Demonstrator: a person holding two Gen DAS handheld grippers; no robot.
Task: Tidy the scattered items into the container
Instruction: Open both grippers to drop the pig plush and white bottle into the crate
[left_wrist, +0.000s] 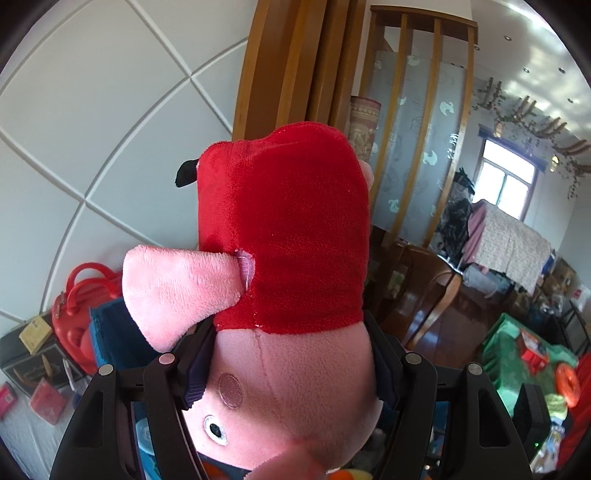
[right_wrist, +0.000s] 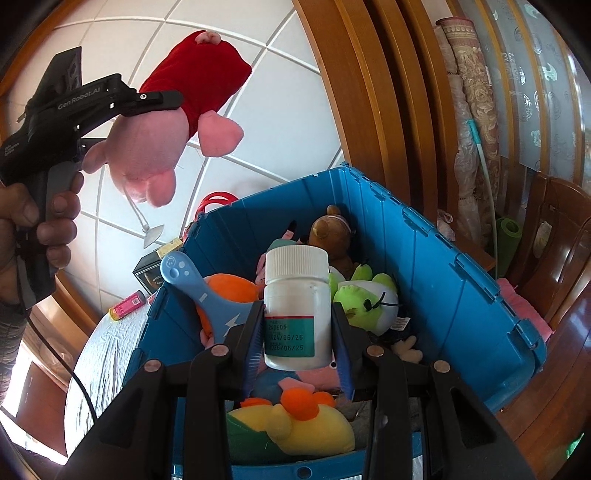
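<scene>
My left gripper (left_wrist: 284, 373) is shut on a pink pig plush in a red dress (left_wrist: 280, 236), gripping its head so the body sticks up and fills the left wrist view. The right wrist view shows that same left gripper (right_wrist: 147, 101) and pig plush (right_wrist: 173, 110) held high, up and left of the blue crate (right_wrist: 461, 295). My right gripper (right_wrist: 297, 332) is shut on a white pill bottle (right_wrist: 297, 306) with a ribbed cap and green label, held upright over the crate's open top. Inside the crate lie several plush toys and a blue paddle-shaped toy (right_wrist: 207, 295).
A hand (right_wrist: 33, 229) holds the left gripper's handle at the left edge. A red handled case (left_wrist: 79, 302), dark boxes (left_wrist: 33, 350) and small items stand left of the crate by the white panelled wall. Wooden door frame, rolled mats (right_wrist: 469, 110) and a wooden chair (right_wrist: 554, 243) stand right.
</scene>
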